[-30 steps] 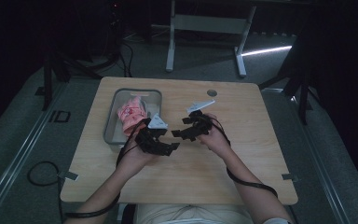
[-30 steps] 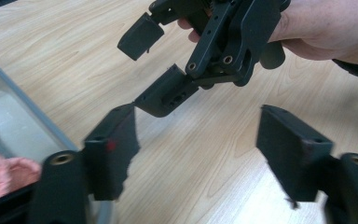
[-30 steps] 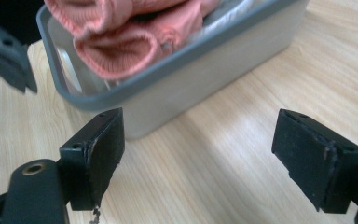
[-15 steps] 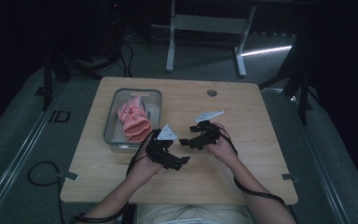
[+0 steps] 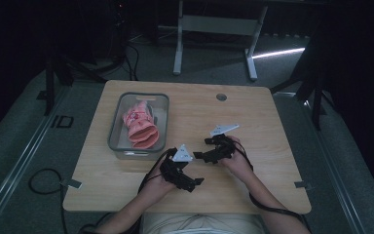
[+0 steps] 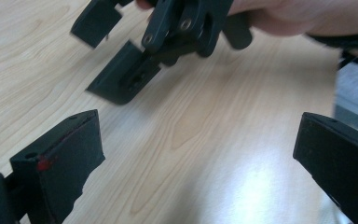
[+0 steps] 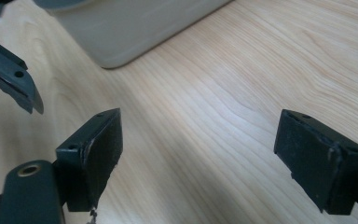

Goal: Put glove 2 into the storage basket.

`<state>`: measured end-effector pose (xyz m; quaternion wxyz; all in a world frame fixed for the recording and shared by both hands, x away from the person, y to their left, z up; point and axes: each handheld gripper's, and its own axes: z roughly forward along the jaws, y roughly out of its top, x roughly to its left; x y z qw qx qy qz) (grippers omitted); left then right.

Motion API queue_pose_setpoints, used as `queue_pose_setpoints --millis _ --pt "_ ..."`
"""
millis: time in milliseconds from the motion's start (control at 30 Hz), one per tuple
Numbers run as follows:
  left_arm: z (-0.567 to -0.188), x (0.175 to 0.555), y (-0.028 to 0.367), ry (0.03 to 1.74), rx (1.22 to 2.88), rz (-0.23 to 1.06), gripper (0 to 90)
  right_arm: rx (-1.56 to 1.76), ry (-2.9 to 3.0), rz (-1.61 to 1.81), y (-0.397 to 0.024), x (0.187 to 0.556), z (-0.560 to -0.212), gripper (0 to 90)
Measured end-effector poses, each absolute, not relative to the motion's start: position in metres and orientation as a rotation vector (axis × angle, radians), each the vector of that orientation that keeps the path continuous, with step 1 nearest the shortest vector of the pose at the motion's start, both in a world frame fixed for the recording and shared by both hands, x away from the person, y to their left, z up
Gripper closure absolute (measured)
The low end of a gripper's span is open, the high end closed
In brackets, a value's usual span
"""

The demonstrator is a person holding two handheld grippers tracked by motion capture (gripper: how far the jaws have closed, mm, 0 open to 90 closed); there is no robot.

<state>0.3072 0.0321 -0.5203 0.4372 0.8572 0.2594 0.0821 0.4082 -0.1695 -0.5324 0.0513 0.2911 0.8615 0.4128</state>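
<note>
The left tool (image 5: 198,182) is hovering low over the near part of the tabletop (image 5: 253,117), its jaws standing wide apart with only bare wood between them; they have just been opening. In the high view its jaw tips are small and dark against the person's left hand (image 5: 161,181), so the gap is hard to read there, while the left gripper view is showing it plainly. The right tool (image 5: 200,149) is sitting just beside it, toward the middle of the tabletop, also spread wide and gripping nothing, as the right gripper view is showing.

The pink thing (image 5: 140,126) is lying inside the grey tray (image 5: 118,123) at the left of the tabletop, well apart from both tools. It is looking like a rolled or folded soft item with an open round end facing the person, but the dim light is keeping its make unclear. In the right gripper view a pale tray corner (image 7: 121,32) is being cut off by the top edge, and the contents are hidden. In the left gripper view the right tool (image 6: 121,56) is appearing blurred, its hand cropped at the top.
</note>
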Motion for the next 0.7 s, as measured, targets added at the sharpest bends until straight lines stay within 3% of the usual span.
queue_pose_setpoints --millis 700 --pt "-0.551 0.312 0.032 0.645 2.148 0.255 1.0 1.049 2.394 1.174 -0.218 0.408 -0.556 14.6"
